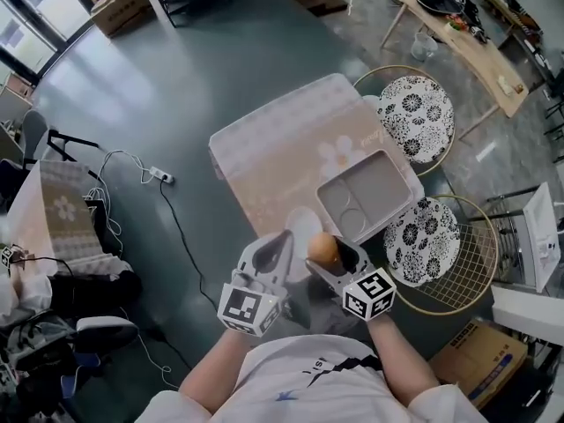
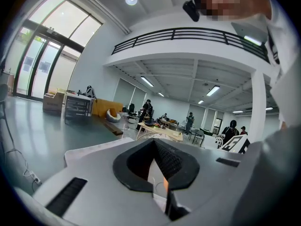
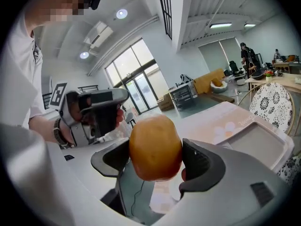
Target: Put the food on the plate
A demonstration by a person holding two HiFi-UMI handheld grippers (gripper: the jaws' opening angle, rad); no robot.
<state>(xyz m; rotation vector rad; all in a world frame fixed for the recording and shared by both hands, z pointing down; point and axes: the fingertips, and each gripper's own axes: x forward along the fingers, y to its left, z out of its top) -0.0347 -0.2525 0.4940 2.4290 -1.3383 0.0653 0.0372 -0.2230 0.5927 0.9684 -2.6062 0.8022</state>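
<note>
- Two handheld grippers hover over the near edge of the table with the pink flower-print cloth [image 1: 264,152], close to your chest.
- Your right gripper [image 1: 330,252] [image 3: 156,160] is clamped on a round golden-brown piece of food [image 1: 322,250] [image 3: 155,145], raised in the air just above a pale round plate [image 1: 302,221].
- Your left gripper [image 1: 276,249] [image 2: 162,173], beside it, has its jaws pressed together with nothing between them.
- A grey compartment tray [image 1: 388,179] lies on the table just beyond the plate.
</note>
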